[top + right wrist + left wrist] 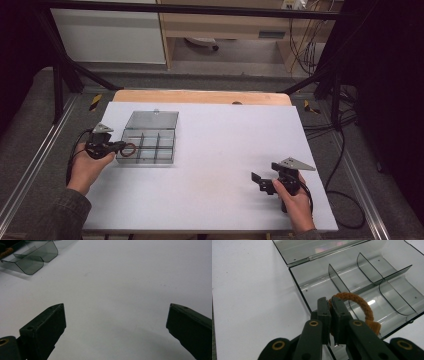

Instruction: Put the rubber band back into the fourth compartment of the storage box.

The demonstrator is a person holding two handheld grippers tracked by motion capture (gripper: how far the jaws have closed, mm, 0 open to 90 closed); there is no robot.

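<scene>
- Desk (pixel 210 150): white top, wooden edge showing along the far side. Dark frame bars and grey floor around it.
- Clear smoky-grey plastic organiser box (pixel 147 145) sits on the left part of the desk, lid (pixel 152 120) swung open and lying flat on the far side. Inside, thin dividers split it into several compartments; those I can see into look bare.
- Left gripper (pixel 120 146): held in the person's left hand (pixel 90 167) at the box's left edge, pointing right over the near-left compartment.
- Left gripper view: the fingers (pixel 323 312) are clenched on an orange-brown braided loop (pixel 359 303), a hair-tie-like ring with a thicker wrapped joint at one side. The fingers pinch the loop at its near-left arc; the rest of the ring stands out beyond them, above the box's near-left compartment. Cannot tell whether the loop touches the box floor.
- In the high view the loop (pixel 129 149) reads as a small reddish ring just inside the box's left wall.
- Right gripper (pixel 263 182): held in the right hand (pixel 295 197) at the near-right of the desk, well apart from the box, aimed left.
- Right gripper view: fingers (pixel 47 326) released, spread wide, bare white desk between them. A corner of the box (pixel 32 257) shows far off at upper left.
- Dark sleeve (pixel 62 215) on the left forearm.
</scene>
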